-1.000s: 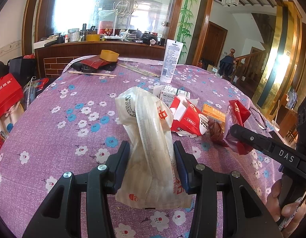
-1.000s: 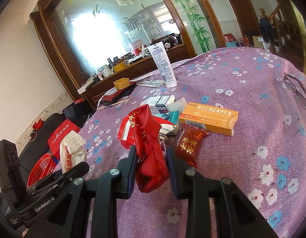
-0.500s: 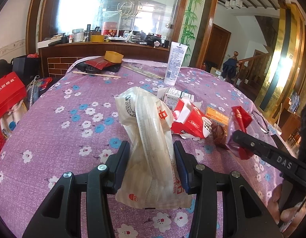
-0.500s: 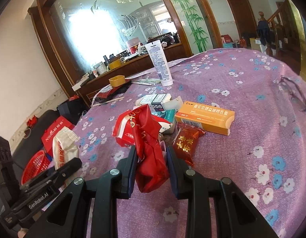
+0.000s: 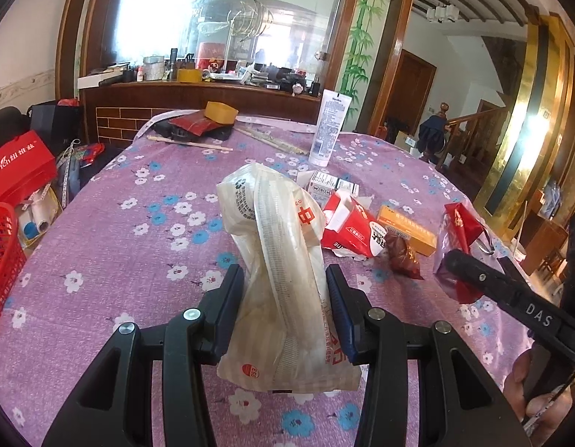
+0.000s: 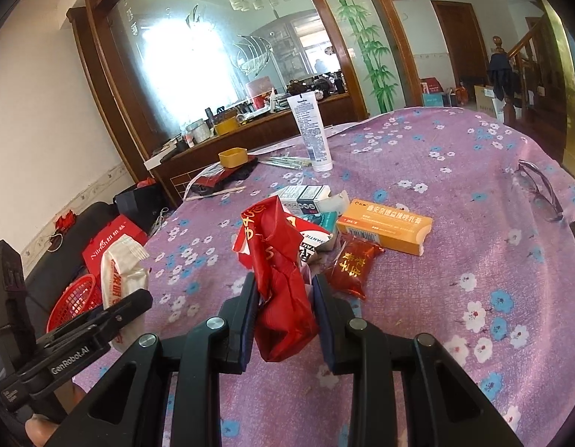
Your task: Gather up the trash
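I am gripping a crumpled white paper wrapper point(image 5: 283, 279) between the pads of my left gripper point(image 5: 285, 311), its jaws partway closed against the wrapper's sides and holding it above the purple floral tablecloth point(image 5: 120, 260). My right gripper point(image 6: 285, 320) is pinching a crumpled red wrapper point(image 6: 280, 279) with its jaws drawn close together. More litter is lying on the cloth beyond: a red-and-white carton point(image 5: 356, 229), an orange box point(image 6: 386, 225) and a dark red sachet point(image 6: 352, 266).

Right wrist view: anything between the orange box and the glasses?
Nothing: only bare floral tablecloth between the orange box and the glasses.
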{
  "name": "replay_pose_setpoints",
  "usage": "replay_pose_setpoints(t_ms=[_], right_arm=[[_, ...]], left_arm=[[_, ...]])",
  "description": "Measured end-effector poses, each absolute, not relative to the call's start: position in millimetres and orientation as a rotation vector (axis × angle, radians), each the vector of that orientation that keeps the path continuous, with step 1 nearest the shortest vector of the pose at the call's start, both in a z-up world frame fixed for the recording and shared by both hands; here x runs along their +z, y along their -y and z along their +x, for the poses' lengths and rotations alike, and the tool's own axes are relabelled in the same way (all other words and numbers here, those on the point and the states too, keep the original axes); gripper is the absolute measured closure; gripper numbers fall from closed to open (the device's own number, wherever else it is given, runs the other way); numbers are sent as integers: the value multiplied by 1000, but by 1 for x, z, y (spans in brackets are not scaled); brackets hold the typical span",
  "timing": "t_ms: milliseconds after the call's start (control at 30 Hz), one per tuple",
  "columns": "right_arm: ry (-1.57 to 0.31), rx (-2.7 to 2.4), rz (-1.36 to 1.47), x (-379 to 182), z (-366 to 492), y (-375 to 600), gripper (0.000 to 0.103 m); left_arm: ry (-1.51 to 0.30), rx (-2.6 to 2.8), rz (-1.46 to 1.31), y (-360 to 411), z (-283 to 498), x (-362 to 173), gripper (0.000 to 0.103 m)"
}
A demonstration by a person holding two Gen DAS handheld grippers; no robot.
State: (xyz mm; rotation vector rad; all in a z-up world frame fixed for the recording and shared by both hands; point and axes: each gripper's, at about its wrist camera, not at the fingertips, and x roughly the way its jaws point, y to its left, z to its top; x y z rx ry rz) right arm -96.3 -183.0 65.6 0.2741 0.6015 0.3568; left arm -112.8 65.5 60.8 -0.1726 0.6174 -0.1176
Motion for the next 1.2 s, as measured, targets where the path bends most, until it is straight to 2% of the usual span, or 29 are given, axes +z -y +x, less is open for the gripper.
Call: replay_pose_setpoints(t_ms=[733,933,1200], right_arm=[[-604,454,191,81,-113,148,72],[-638,570,147,94,-104,100,72],[-690,741,87,114,-82,-6,71]], left_arm=[[-583,-46,-218,-96,-143,87,60],[-531,34,-267,-142,-161,106,60],[-457,243,-428,-258,-198,111,60]])
